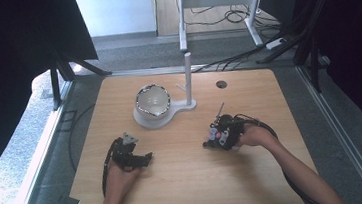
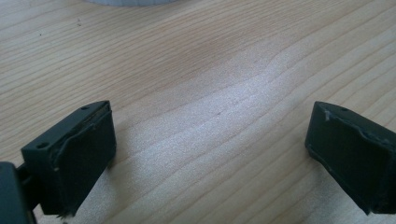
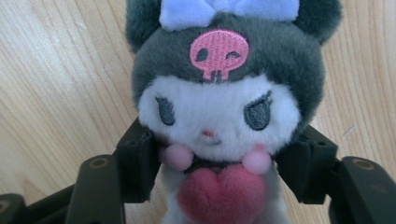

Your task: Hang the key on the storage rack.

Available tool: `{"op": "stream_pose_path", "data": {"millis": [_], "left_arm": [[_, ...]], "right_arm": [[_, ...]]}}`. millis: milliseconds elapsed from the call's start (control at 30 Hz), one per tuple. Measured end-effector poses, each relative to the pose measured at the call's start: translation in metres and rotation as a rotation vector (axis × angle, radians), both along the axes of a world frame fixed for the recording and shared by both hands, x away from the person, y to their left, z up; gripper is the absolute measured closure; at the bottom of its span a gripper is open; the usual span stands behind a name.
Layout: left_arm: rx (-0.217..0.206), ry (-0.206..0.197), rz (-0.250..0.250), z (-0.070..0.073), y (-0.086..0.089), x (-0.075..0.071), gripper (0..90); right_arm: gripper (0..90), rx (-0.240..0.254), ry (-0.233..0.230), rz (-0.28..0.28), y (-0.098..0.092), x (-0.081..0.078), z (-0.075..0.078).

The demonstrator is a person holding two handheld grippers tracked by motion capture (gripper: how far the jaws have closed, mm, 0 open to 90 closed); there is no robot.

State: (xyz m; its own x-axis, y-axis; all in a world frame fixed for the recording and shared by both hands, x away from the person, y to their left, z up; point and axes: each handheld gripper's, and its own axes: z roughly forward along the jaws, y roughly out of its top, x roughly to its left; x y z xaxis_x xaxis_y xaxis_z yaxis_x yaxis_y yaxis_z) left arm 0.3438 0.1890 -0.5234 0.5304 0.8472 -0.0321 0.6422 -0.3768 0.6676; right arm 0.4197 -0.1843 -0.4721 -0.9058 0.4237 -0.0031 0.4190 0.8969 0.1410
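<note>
Plush doll (image 3: pixel 219 126) clamped between right claw (image 3: pixel 219 163) jaws.

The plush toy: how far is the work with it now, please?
Done: the right gripper is shut on the plush toy, just above the table. In hand: holding it. Left: placement is open, perhaps the bowl. The left gripper is open, holding nothing.

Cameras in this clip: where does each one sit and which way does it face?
High view: above the person's side, looking forward and down on the table; both forearms enter from below.
Left gripper view: rides the left claw, facing bare tabletop; jaws apart.
Right gripper view: rides the right claw, facing the plush toy it clamps.
Shared: the wooden tabletop.
</note>
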Motion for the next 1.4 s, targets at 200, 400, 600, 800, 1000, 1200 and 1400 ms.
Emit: {"op": "stream_pose_path", "data": {"millis": [200,400,600,800,1000,1200,1400], "left_arm": [[0.0,0.0,0.0,0.0,0.0,0.0,1.8],[0.0,0.0,0.0,0.0,0.0,0.0,1.8],[0.0,0.0,0.0,0.0,0.0,0.0,1.8],[-0.004,-0.001,0.004,0.0,0.0,0.0,1.8],[-0.001,-0.003,0.001,0.0,0.0,0.0,1.8],[-0.001,-0.003,0.001,0.0,0.0,0.0,1.8],[-0.001,-0.003,0.0,0.0,0.0,0.0,1.8]], "right_arm": [[38.1,0.04,0.011,-0.007,-0.005,0.002,0.01],[38.1,0.084,0.009,0.001,-0.009,0.005,0.031],[38.2,0.102,-0.016,0.003,-0.012,0.01,0.052],[38.3,0.126,-0.021,0.005,-0.015,0.017,0.066],[38.2,0.135,-0.028,-0.005,-0.016,0.023,0.083],[38.2,0.154,-0.028,-0.014,-0.015,0.03,0.099],[38.2,0.165,-0.04,-0.022,-0.015,0.037,0.112]]}}
